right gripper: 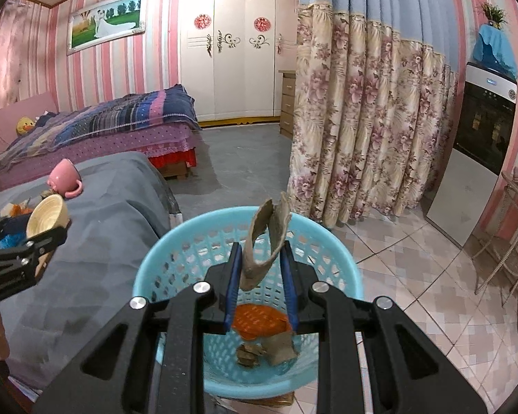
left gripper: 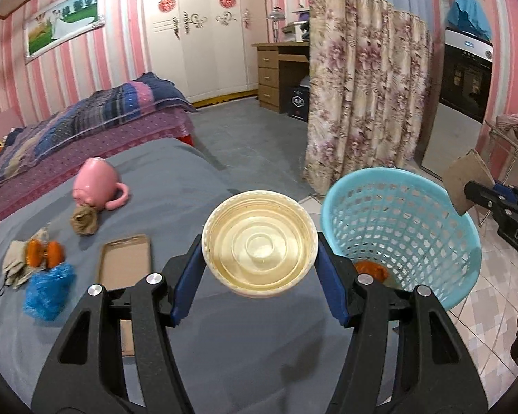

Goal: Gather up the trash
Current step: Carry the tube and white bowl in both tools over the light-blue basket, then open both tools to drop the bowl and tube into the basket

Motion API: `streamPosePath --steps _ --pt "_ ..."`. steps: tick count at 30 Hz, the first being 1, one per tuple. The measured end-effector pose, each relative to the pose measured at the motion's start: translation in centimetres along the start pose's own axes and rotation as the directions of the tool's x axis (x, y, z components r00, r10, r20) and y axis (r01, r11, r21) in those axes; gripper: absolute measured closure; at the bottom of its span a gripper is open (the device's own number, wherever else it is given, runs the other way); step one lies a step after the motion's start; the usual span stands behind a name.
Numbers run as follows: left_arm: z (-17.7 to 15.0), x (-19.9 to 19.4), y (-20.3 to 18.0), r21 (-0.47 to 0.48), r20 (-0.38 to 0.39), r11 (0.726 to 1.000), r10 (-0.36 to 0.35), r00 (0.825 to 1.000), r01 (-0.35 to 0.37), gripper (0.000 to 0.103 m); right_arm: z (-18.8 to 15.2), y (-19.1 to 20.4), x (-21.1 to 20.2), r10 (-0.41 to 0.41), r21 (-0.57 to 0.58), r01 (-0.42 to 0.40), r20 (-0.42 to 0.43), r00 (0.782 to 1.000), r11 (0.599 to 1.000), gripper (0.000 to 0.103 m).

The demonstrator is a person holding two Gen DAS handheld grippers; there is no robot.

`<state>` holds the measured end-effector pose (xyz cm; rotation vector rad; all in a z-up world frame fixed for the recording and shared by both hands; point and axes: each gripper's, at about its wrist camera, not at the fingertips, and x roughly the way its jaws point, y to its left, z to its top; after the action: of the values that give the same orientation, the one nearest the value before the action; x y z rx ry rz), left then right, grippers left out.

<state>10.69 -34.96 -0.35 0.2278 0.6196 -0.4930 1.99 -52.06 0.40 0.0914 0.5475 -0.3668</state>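
— Carrying what? 
— My right claw (right gripper: 260, 258) pinches bent cardboard (right gripper: 266, 241) over the blue basket (right gripper: 155, 269); left claw (left gripper: 259, 258) clamps a plastic bowl (left gripper: 259, 241) just left of it. 
— Next? 
— Release cardboard, swing bowl right.

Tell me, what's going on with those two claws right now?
Left gripper shut on cream bowl, beside blue basket. Right gripper shut on bent cardboard, above basket. Nothing blocking. More litter left on grey cover.

Cream bowl (left gripper: 259, 252) & bent cardboard (right gripper: 266, 241) over basket (right gripper: 162, 258).
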Motion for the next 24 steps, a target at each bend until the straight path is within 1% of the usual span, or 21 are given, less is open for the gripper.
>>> streamPosePath --steps 5,10,15,20,24 --pt "0.3 1.8 -1.8 0.023 -0.015 0.999 -0.039 0.999 0.039 0.043 -0.7 -1.5 0.3 -0.003 0.028 0.003 -0.015 1.000 1.000 0.080" --pt "1.1 4.1 -4.2 0.050 -0.041 0.995 -0.086 0.995 0.088 0.043 -1.3 -2.7 0.7 -0.024 0.040 0.025 -0.019 1.000 0.999 0.080" --pt "1.9 5.6 -6.6 0.088 -0.040 0.989 -0.116 0.992 0.119 0.043 -1.5 -4.1 1.1 -0.048 0.064 0.049 -0.021 0.999 0.997 0.080" --pt "2.8 7.1 -8.4 0.116 -0.048 0.983 -0.139 0.989 0.144 0.043 -1.6 -4.7 1.5 -0.052 0.074 0.054 -0.026 0.998 0.996 0.080" --pt "3.5 8.0 -8.9 0.123 -0.065 0.980 -0.147 0.987 0.154 0.043 -1.6 -5.1 1.5 -0.052 0.088 0.054 -0.025 0.998 0.995 0.080"
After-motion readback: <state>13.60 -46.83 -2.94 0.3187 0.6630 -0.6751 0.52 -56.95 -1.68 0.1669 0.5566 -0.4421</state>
